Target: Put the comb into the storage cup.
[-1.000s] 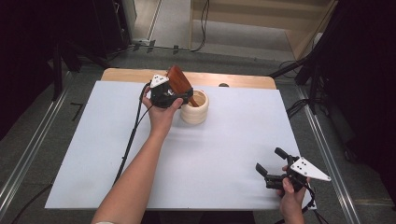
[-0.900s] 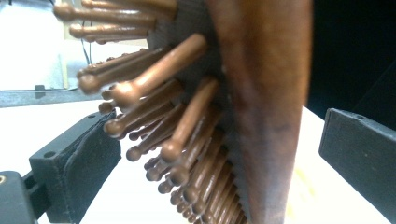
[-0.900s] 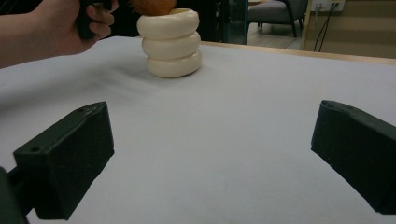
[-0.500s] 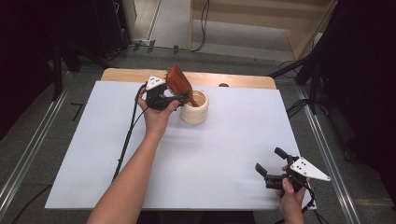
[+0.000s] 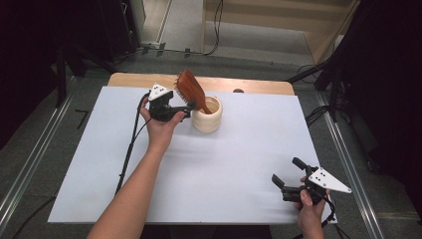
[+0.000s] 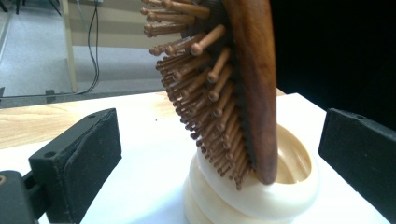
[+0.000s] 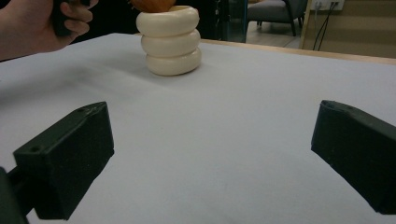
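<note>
- One reddish-brown wooden paddle hairbrush with wooden pins [image 5: 191,90] is seen standing handle-down in one cream ribbed holder shaped like three stacked rings [image 5: 208,115], near the far edge of the table [image 5: 239,164] with its white cover.
- The brush head is tilted, with its lower edge leaning on the holder's rim.
- The left tool [image 5: 185,112] is held just beside the holder, on its left in the high view. In the left gripper view its jaws are spread wide on either side of the brush head, and no pad is seen in contact with it.
- The right tool [image 5: 287,174] is held well apart, near the table's near right corner, with its jaws parted and nothing between them.
- The step in hand is judged to be either a release after placing the brush or an approach to grasp it; which of the two cannot be determined.
- If a grasp is intended, the jaws would need to be closed across the flat head. If release is intended, a straight withdrawal is called for so that the pins are not snagged.
- Count: one brush, one holder, two tools.
</note>
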The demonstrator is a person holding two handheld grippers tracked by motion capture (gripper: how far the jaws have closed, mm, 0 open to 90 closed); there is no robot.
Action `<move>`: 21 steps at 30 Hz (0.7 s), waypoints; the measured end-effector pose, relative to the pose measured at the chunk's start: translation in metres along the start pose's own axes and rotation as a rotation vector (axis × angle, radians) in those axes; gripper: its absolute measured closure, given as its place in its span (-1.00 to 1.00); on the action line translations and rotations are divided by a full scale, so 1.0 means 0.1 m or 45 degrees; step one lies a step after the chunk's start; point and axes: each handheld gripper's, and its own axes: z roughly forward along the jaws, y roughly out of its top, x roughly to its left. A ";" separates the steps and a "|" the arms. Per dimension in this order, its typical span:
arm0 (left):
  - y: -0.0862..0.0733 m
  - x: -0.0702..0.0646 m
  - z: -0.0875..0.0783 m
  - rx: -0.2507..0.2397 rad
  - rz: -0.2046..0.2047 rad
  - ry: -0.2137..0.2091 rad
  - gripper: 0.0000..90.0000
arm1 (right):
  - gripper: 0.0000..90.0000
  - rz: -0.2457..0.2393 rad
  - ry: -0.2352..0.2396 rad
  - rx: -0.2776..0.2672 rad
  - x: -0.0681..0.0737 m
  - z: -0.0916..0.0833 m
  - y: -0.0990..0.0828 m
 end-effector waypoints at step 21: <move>-0.13 0.02 -0.43 -0.019 0.052 -0.009 -1.00 | -1.00 -0.008 -0.006 0.007 0.01 0.00 0.00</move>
